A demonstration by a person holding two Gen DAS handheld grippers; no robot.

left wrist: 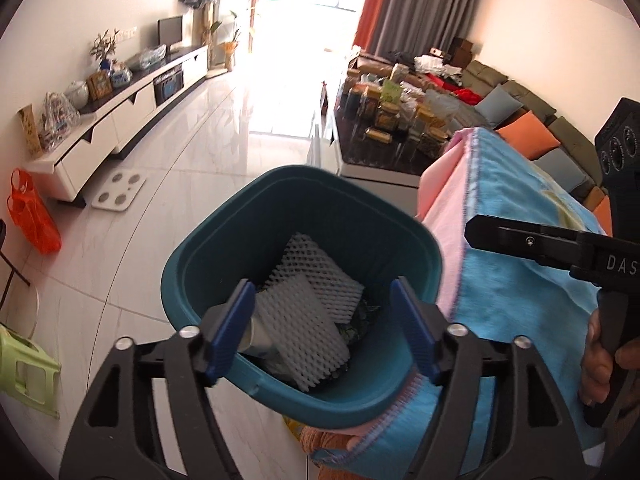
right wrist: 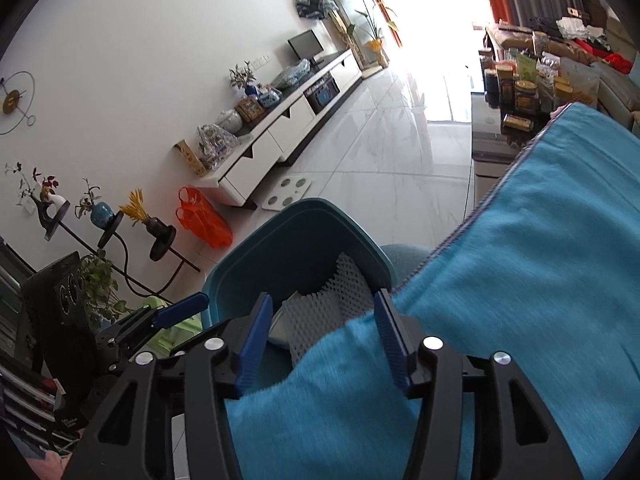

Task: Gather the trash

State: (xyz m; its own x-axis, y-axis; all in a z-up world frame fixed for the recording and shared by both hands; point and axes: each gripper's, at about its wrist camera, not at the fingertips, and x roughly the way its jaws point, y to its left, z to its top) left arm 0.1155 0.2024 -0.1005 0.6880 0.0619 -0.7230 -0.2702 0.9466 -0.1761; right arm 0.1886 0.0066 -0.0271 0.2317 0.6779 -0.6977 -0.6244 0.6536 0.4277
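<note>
- White tiled floor [left wrist: 192,184] fills the room, with a long white TV cabinet [left wrist: 132,120] running from 9 toward 11 o'clock in the left wrist view
- Blue towel [left wrist: 516,232] with a pink edge drapes over a raised surface at 3 o'clock of the bin; whether that surface is a bench cannot be told
- Teal trash bin [left wrist: 224,248] stands on the floor, its rim just beside the towel, at centre in both views
- Left tool [left wrist: 324,328] hovers over the bin's mouth, jaws spread wide and released, nothing between its blue pads
- Right tool [right wrist: 326,344] hangs over the towel's edge, at 5 o'clock of the bin in its own view, jaws apart; towel shows between them but the pads do not press on it
- White foam net sleeves [left wrist: 308,316], the trash, lie inside the bin on darker scraps
- Orange plastic bag [left wrist: 32,216] sits on the floor at 9 o'clock
- White bathroom scale [left wrist: 118,194] lies flat by the cabinet
</note>
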